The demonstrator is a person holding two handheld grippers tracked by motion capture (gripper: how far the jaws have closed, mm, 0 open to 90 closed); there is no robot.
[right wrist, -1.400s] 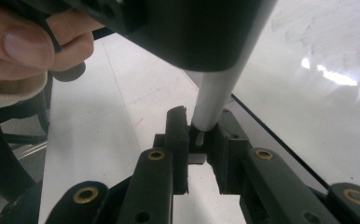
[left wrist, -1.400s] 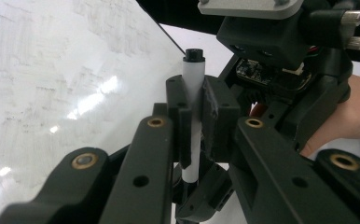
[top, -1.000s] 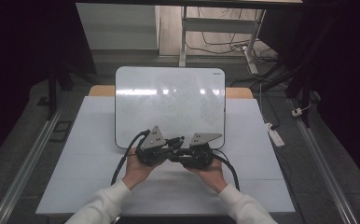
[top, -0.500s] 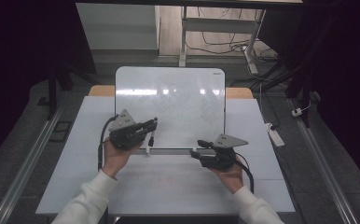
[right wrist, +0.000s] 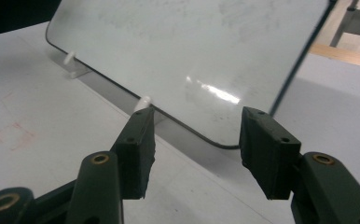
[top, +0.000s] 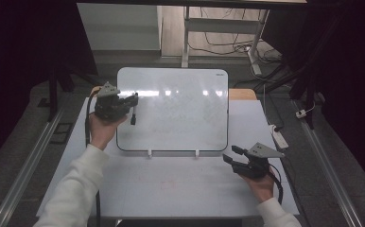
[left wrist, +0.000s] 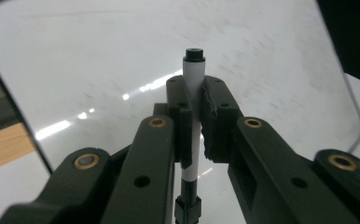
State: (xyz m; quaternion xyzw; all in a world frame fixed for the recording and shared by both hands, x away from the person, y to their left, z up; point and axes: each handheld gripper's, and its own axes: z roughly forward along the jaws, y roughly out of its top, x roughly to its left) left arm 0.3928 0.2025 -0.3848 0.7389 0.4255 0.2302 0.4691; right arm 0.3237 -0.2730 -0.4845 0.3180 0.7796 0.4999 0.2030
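Observation:
A white marker with black ends [left wrist: 193,77] stands upright between the pads of my left gripper [left wrist: 194,95], which is shut on it. In the high view this left gripper [top: 132,100] is held at the left edge of the whiteboard [top: 180,109], and the marker [top: 133,117] hangs down from its jaws. My right gripper [top: 231,154] is low over the table near the board's bottom right corner. Its jaws have just opened, and in its own view the right gripper [right wrist: 194,126] stands open with nothing between the pads, pointing at the whiteboard [right wrist: 183,42].
The board leans on two white clips [top: 149,152] on a white table [top: 171,189]. A faint red square [right wrist: 12,135] is drawn on the tabletop. A white power strip [top: 279,137] lies at the table's right edge. Metal rails run along both sides.
The two grippers were together at the middle front of the board. The left one has moved left and up with the marker; the right one has moved right and down toward the table's near right part.

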